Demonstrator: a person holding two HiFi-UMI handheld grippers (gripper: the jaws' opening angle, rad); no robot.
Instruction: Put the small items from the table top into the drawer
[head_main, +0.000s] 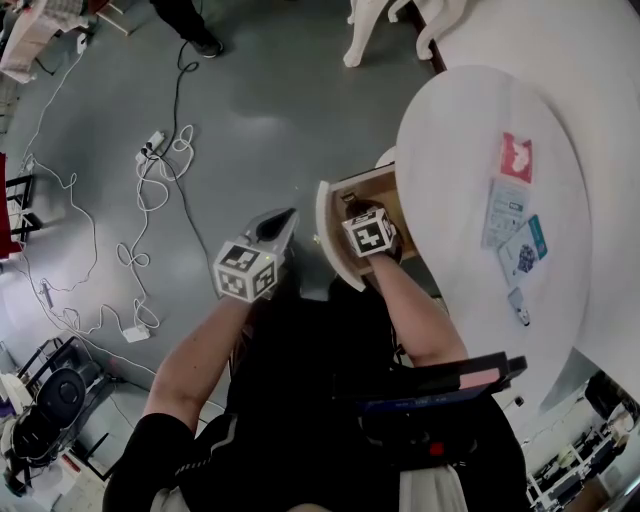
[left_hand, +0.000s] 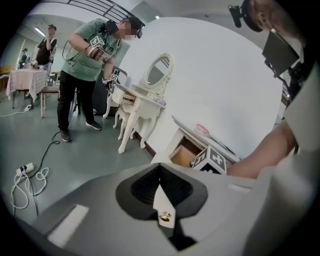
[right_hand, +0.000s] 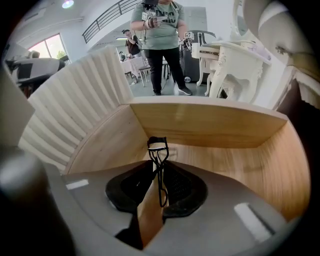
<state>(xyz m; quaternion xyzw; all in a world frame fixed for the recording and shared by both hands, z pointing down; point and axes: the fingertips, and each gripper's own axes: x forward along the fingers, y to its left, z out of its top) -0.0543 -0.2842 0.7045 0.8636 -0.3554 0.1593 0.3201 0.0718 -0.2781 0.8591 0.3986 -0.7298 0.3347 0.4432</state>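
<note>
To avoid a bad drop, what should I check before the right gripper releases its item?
1. Jaws of the right gripper closed on the eyelash curler: ok.
2. Curler inside the open drawer: ok.
3. Curler resting on the drawer bottom: cannot tell.
4. The left gripper empty, outside the drawer: ok.
5. The table top cleared: not ok, a red packet and cards lie there.

Smooth grey floor (left_hand: 75, 145) stretches ahead of the left claw (left_hand: 160, 170). White coiled cables with power strip (left_hand: 22, 175) lie low to its left. White carved dressing table with oval mirror (left_hand: 150, 95) stands beyond it, against a plain white wall (left_hand: 225, 75). Pink-clothed table (left_hand: 22, 80) far left.
</note>
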